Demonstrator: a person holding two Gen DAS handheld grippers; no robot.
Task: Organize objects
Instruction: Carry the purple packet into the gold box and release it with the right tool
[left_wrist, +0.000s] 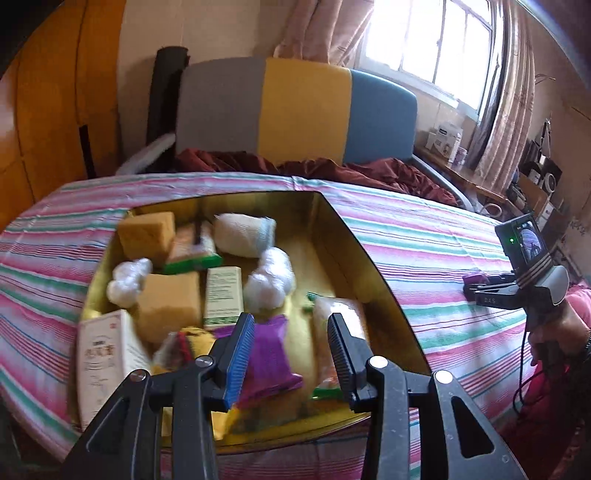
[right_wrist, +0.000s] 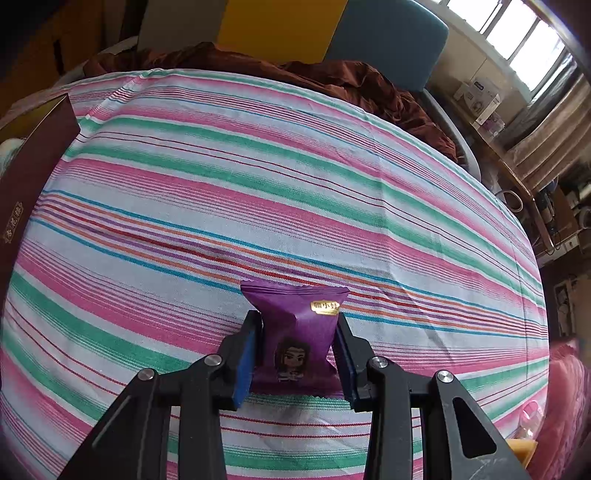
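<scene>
purple snack packet (right_wrist: 295, 332), gold label, clamped in right gripper (right_wrist: 295, 354).

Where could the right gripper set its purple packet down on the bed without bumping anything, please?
The striped bedsheet is bare ahead of the right gripper, which is shut on the purple packet, from the dark red box wall across to the maroon blanket. The gold-lined box under the open left gripper is crowded with packets, sponges and cartons.
</scene>
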